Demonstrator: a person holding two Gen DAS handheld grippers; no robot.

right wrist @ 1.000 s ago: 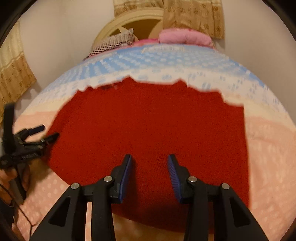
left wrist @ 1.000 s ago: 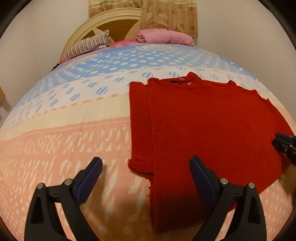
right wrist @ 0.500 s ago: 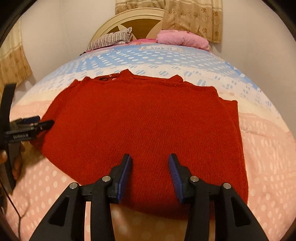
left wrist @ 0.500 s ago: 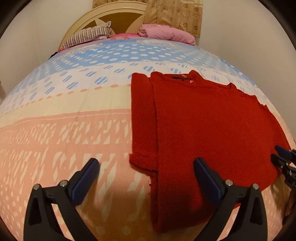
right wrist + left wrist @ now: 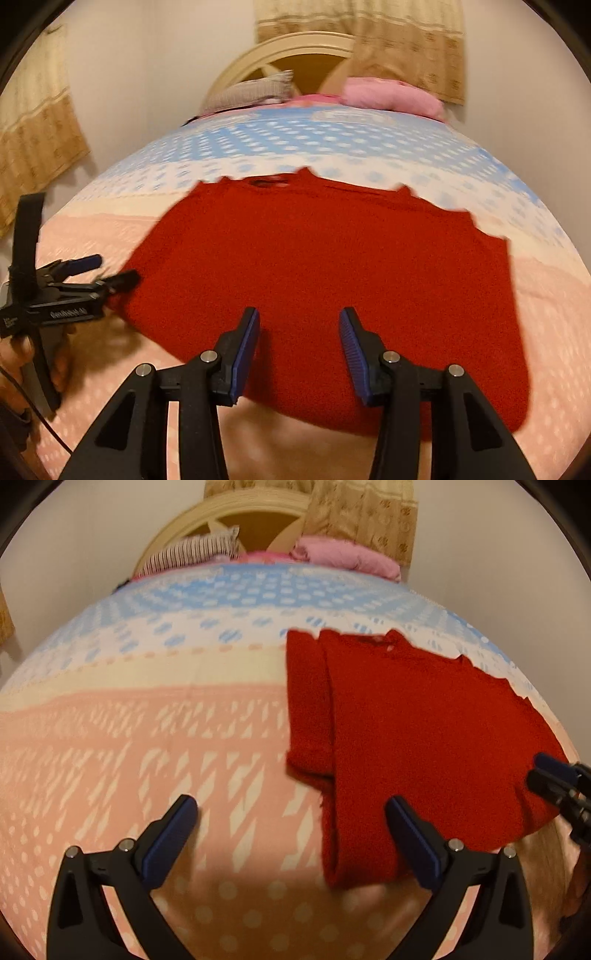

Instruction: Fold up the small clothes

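A red knit sweater [image 5: 424,731] lies flat on the bed, neck toward the headboard, with one sleeve folded along its left side [image 5: 308,709]. It fills the middle of the right wrist view [image 5: 332,273]. My left gripper [image 5: 291,823] is wide open and empty, above the sweater's lower left corner. My right gripper [image 5: 299,332] is open and empty, above the sweater's near hem. Each gripper shows at the edge of the other view: the right one [image 5: 554,779], the left one [image 5: 103,269].
The bed has a pink, cream and blue dotted cover [image 5: 147,731]. A striped pillow [image 5: 192,552] and a pink pillow [image 5: 343,555] lie by the round headboard [image 5: 295,48]. Curtains [image 5: 33,140] hang at the left and behind the bed.
Both grippers have pulled back toward the foot of the bed and risen a little. The right gripper's jaws have opened wider. The sweater has not moved.
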